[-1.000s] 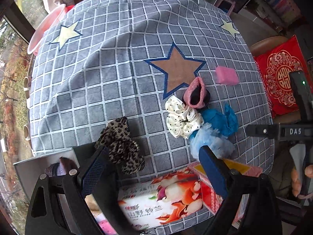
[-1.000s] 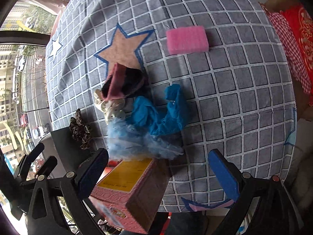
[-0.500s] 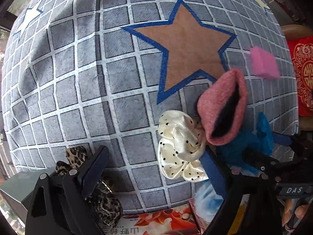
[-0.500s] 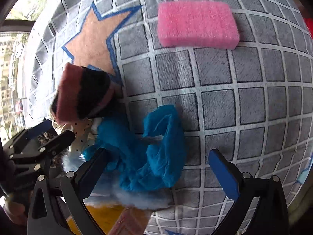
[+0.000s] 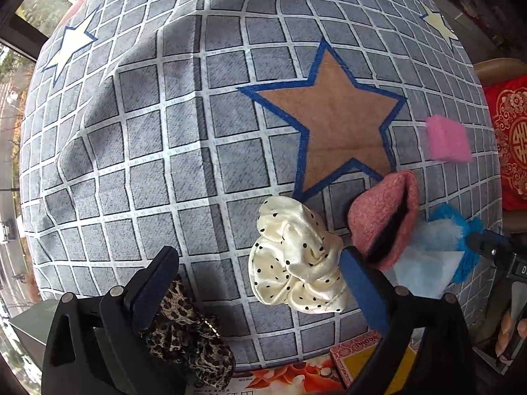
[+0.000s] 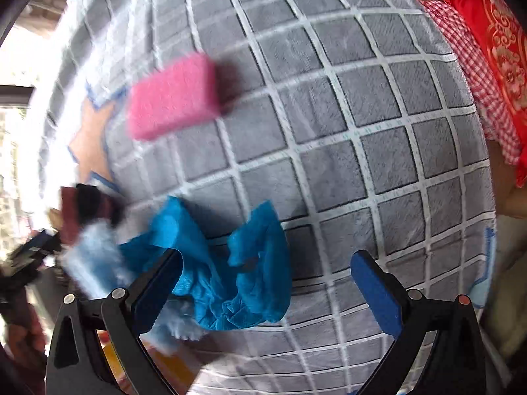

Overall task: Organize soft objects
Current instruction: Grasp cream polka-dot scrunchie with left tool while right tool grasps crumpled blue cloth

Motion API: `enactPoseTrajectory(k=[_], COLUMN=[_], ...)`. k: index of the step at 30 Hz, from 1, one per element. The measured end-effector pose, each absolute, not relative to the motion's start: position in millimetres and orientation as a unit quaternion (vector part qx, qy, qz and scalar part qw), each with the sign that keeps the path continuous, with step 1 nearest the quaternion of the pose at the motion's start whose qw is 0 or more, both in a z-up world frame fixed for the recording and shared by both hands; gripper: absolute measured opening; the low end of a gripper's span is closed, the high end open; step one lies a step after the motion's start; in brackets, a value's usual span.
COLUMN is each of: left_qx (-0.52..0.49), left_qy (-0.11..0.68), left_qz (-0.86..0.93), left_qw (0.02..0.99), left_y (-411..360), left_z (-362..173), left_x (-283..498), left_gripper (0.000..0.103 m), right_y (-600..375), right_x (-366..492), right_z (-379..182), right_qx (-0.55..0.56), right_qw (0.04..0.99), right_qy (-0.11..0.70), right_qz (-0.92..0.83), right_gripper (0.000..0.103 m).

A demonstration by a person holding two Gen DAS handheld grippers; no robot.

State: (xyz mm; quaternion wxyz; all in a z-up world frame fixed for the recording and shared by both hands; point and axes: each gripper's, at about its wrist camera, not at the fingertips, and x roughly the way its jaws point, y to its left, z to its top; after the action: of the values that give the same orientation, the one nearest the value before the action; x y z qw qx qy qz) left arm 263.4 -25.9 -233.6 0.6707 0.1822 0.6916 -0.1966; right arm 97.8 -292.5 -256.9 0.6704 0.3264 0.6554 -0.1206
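The left tool [image 5: 260,276], its jaws just opened wide and empty, hangs over the table [image 5: 184,138] with the cream dotted scrunchie [image 5: 296,263] lying just inside its right-side finger.

Little can be read. The red cushion [image 5: 512,151] at the right edge of the left wrist view bears a gold double-happiness character. Print on the pink box [image 5: 357,354] at the bottom edge is too small to read.
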Motion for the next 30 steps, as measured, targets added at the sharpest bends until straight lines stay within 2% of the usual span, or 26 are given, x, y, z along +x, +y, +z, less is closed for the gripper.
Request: enactPoseTrajectory(k=[7, 13, 16, 19, 22, 23, 24, 25, 26, 27, 28, 29, 30], left_qx=[0.185, 0.208, 0.210, 0.220, 0.232, 0.235, 0.234, 0.226, 0.218, 0.210, 0.205, 0.201, 0.195], left_qy=[0.713, 0.719, 0.715, 0.708, 0.692, 0.689, 0.689, 0.688, 0.684, 0.679, 0.674, 0.668, 0.662], left_qz=[-0.178, -0.172, -0.177, -0.191, -0.209, -0.212, -0.213, -0.215, -0.217, -0.217, -0.218, -0.218, -0.220], left_qw=[0.653, 0.641, 0.643, 0.644, 0.651, 0.652, 0.652, 0.655, 0.662, 0.669, 0.676, 0.683, 0.689], left_y=[-23, -20, -21, -32, -54, -54, -64, -64, -64, -62, -60, -59, -59], left_z=[-267, -288, -290, -287, -273, -264, -261, -258, -253, -246, -239, -232, -224], left_x=[257, 249, 245, 239, 236, 237, 238, 238, 238, 240, 239, 239, 238], left_gripper=[0.099, 0.099, 0.097, 0.089, 0.056, 0.036, 0.030, 0.028, 0.026, 0.025, 0.025, 0.025, 0.025], right_y=[-259, -228, -237, -240, -231, -225, -216, -212, -208, -203, -200, -200, -203], right_x=[111, 119, 109, 116, 125, 124, 120, 120, 118, 116, 116, 115, 112], right_z=[-269, -271, -268, -265, -271, -269, -266, -264, -260, -255, -249, -246, -242], right_qx=[0.262, 0.157, 0.161, 0.157, 0.146, 0.138, 0.127, 0.118, 0.111, 0.103, 0.100, 0.112, 0.134], right_qw=[0.679, 0.685, 0.684, 0.680, 0.684, 0.689, 0.697, 0.703, 0.708, 0.716, 0.722, 0.724, 0.722], right_qy=[0.679, 0.702, 0.701, 0.707, 0.706, 0.704, 0.699, 0.696, 0.692, 0.687, 0.682, 0.679, 0.677], right_qz=[-0.097, -0.118, -0.118, -0.114, -0.105, -0.102, -0.097, -0.092, -0.087, -0.077, -0.067, -0.052, -0.046], right_gripper=[0.103, 0.103, 0.103, 0.103, 0.101, 0.096, 0.093, 0.084, 0.068, 0.057, 0.029, 0.017, 0.017])
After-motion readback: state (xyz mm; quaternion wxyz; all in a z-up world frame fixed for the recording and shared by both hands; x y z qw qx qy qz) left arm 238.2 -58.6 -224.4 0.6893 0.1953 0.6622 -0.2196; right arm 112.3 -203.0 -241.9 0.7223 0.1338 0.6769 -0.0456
